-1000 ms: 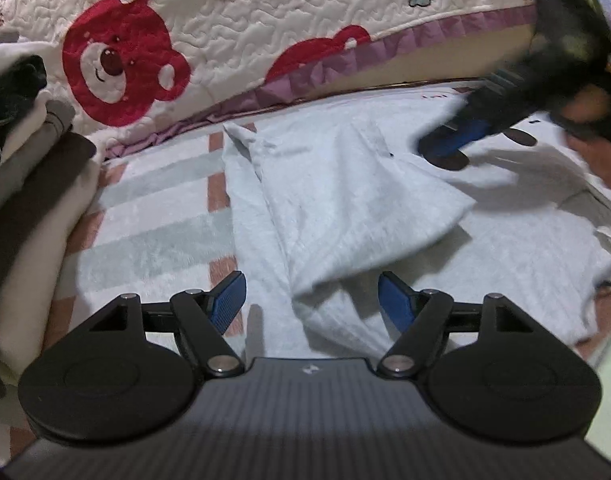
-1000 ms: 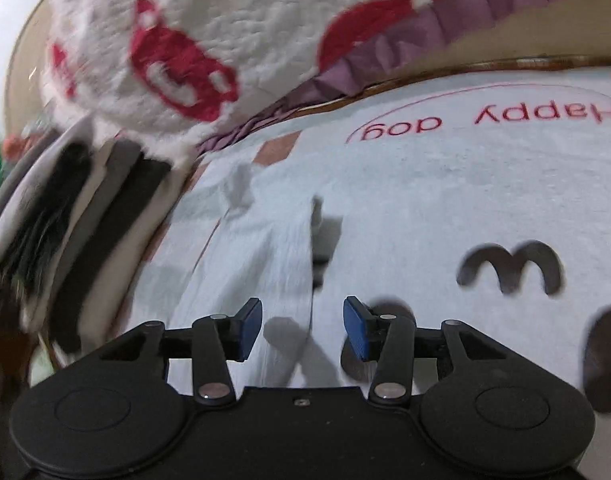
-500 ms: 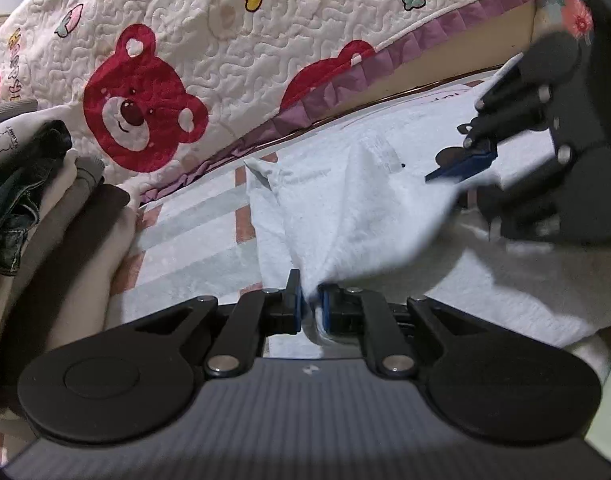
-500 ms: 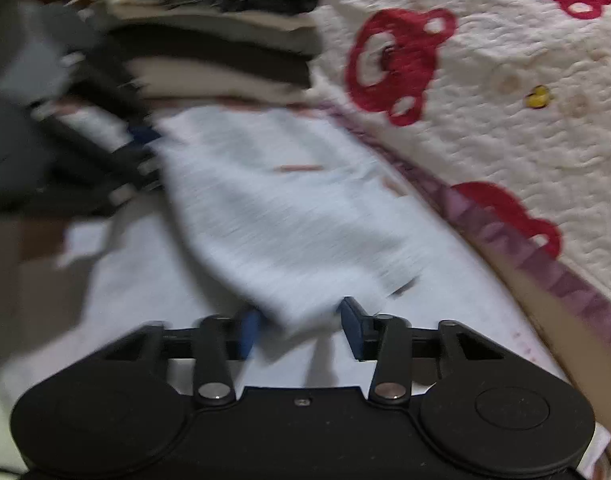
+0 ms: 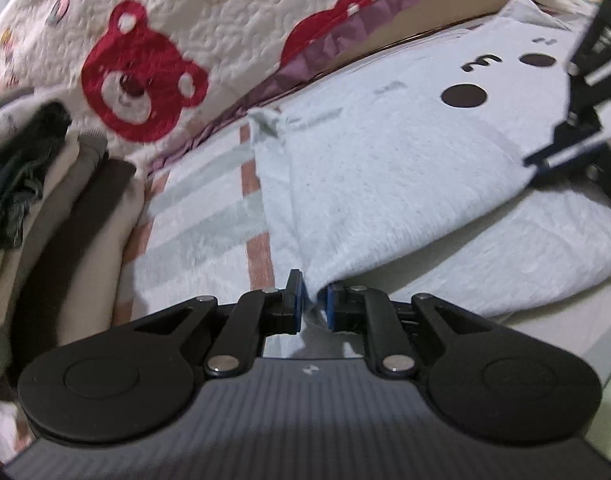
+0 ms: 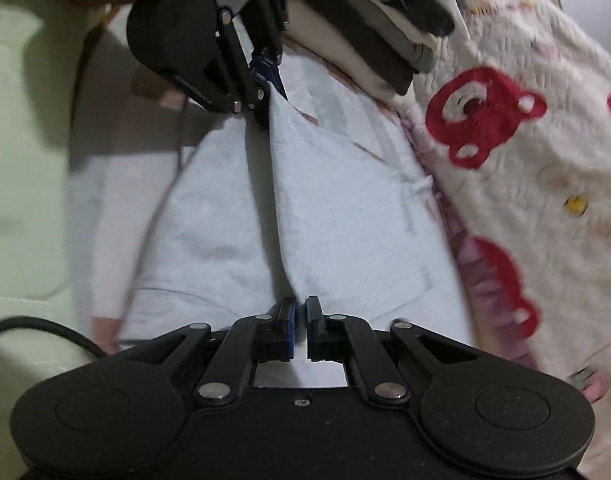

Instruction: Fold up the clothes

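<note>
Between both grippers, taut pale garment (image 5: 385, 184)

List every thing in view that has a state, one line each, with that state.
left tongs: shut on the white garment's edge.
right tongs: shut on the same garment's edge.
white garment: partly folded, one flap lifted and stretched between both tongs.
stack of clothes: folded, piled beside the garment.
bear quilt: draped behind, untouched.

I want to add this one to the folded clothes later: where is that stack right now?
In the left wrist view the stack of folded clothes sits at the far left, beside the white garment and below the bear quilt.
</note>
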`<state>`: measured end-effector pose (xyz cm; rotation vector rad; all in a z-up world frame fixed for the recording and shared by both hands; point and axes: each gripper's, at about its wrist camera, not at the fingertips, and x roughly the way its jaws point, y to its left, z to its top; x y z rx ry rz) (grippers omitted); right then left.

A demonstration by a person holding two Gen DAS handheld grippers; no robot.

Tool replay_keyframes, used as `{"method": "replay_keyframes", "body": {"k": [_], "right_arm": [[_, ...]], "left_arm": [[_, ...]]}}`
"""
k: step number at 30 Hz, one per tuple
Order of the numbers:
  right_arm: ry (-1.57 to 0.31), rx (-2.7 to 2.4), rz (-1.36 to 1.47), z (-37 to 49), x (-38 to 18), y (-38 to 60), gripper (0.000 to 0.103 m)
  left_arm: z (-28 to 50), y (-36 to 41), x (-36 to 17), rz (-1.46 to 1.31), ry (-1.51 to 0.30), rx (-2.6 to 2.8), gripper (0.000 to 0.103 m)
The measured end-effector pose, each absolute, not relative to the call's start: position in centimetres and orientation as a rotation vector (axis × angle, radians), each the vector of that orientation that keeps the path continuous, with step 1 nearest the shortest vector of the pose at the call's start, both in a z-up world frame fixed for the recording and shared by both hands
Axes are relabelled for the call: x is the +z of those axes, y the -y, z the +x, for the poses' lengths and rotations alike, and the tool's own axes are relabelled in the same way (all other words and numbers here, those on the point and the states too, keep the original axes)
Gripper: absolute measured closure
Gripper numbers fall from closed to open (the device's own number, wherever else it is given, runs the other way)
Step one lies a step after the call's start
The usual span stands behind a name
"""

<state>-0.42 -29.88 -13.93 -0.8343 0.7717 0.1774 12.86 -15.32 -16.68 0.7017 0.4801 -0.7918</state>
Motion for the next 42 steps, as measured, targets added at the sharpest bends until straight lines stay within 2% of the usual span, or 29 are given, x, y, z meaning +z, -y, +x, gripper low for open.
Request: {"method": "replay_keyframes", "body": {"k": [8, 10, 12, 15, 17, 21, 23, 28, 31, 34, 37, 42], "right_arm": [[-0.844, 0.191, -0.402, -1.7, -11.3, 34.1, 0.097], [-0.849, 0.189, -0.242, -2.6, -10.8, 35.8, 0.091], [-0.848, 0.166, -0.105, -3.7, -10.5, 37.5, 0.079], [-0.856, 0.075, 0.059, -6.1, -10.1, 40.0, 0.077], [-0.826, -0.003, 0.128, -8.1, -9.3, 42.1, 0.074], [-0.761, -0.177, 0.103, -12.2, -7.7, 45.5, 0.059], [-0.755, -0.255, 0.045, -13.9, -7.3, 47.1, 0.058], [-0.753, -0.424, 0.081, -17.7, -7.0, 52.3, 0.055], [-0.732, -0.496, 0.220, -20.4, -7.5, 55.2, 0.054], [-0.717, -0.545, 0.368, -22.9, -9.2, 57.0, 0.048], [-0.677, -0.581, 0.581, -25.0, -11.3, 58.0, 0.047], [-0.559, -0.540, 0.864, -26.4, -14.3, 58.7, 0.047]], "left_arm": [[12.6, 14.2, -16.2, 0.681, -0.551, -0.782, 0.086], [12.3, 13.9, -15.7, 0.675, -0.560, -0.781, 0.081], [11.9, 13.5, -15.1, 0.670, -0.568, -0.780, 0.080], [11.1, 13.0, -14.2, 0.636, -0.593, -0.763, 0.074], [10.6, 12.7, -13.6, 0.585, -0.607, -0.767, 0.063], [9.5, 12.7, -12.3, 0.484, -0.616, -0.803, 0.061], [8.7, 13.9, -11.6, 0.461, -0.597, -0.859, 0.060], [7.0, 19.5, -10.1, 0.455, -0.571, -1.047, 0.057], [5.8, 24.4, -9.2, 0.469, -0.595, -1.192, 0.057], [4.6, 29.9, -8.2, 0.469, -0.625, -1.362, 0.055], [3.3, 36.6, -7.5, 0.506, -0.675, -1.479, 0.053], [1.4, 47.4, -8.7, 0.530, -0.930, -1.588, 0.056]]}}
